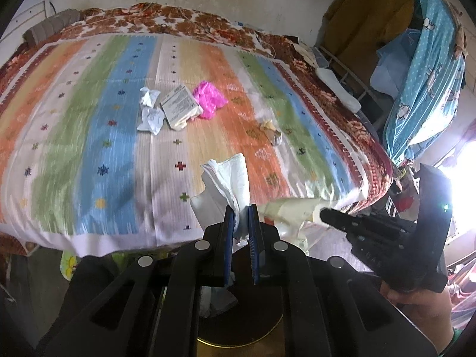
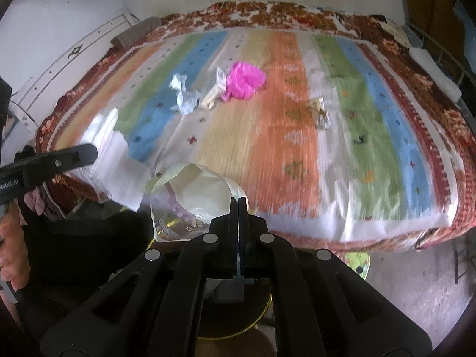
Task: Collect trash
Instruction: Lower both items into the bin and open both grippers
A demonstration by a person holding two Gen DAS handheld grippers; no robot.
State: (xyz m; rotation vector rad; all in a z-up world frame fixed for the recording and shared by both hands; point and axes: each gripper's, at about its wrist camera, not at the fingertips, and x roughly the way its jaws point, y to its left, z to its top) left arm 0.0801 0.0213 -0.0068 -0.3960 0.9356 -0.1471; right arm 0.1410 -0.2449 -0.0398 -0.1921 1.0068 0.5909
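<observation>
My left gripper point(image 1: 241, 208) is shut on a white tissue point(image 1: 229, 178) and holds it above the near edge of the striped bed cover point(image 1: 89, 154). My right gripper point(image 2: 238, 200) is shut on the rim of a cream plastic bag point(image 2: 193, 196), held open off the bed's near edge; it also shows in the left wrist view point(image 1: 293, 209). On the bed lie crumpled white paper point(image 1: 150, 110), a printed packet point(image 1: 178, 105), a pink plastic bag point(image 1: 208, 98) and a small yellowish wrapper point(image 1: 272, 132). The same pile shows in the right wrist view: paper point(image 2: 183, 95), pink bag point(image 2: 242, 81), wrapper point(image 2: 319, 113).
A round gold-rimmed container point(image 2: 261, 312) sits on the floor under both grippers. A blue patterned cloth point(image 1: 425, 83) hangs to the right of the bed. A wall runs behind the bed. A green mat point(image 2: 358, 261) lies on the floor.
</observation>
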